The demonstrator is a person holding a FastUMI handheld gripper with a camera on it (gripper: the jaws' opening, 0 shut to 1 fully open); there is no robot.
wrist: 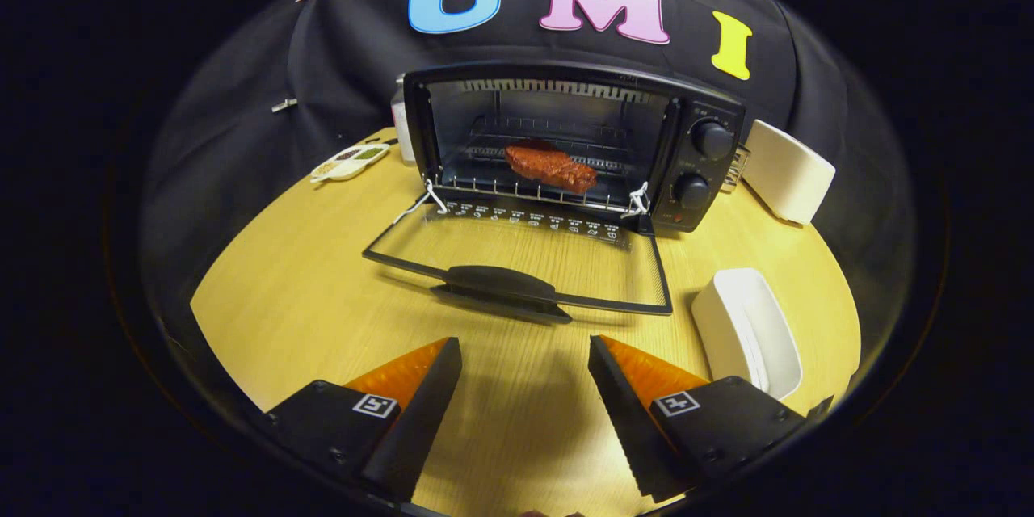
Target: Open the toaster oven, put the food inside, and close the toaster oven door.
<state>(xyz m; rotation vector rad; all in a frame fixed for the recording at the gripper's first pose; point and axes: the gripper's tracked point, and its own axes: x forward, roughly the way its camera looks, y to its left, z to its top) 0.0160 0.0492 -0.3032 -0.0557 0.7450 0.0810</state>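
I work at a round table of pale yellow wood grain (307,299). Behind it hangs the booth's wall of creased black cloth (242,97). Light glares softly on the tabletop near me.

A light wooden desk (307,299) carries a black toaster oven (565,141) near its far edge, the glass door (517,258) folded down flat toward the front. A small tray of seasonings (349,162) lies left of it. Two white dishes sit right: one beside the oven (788,170), one nearer the front (747,331).
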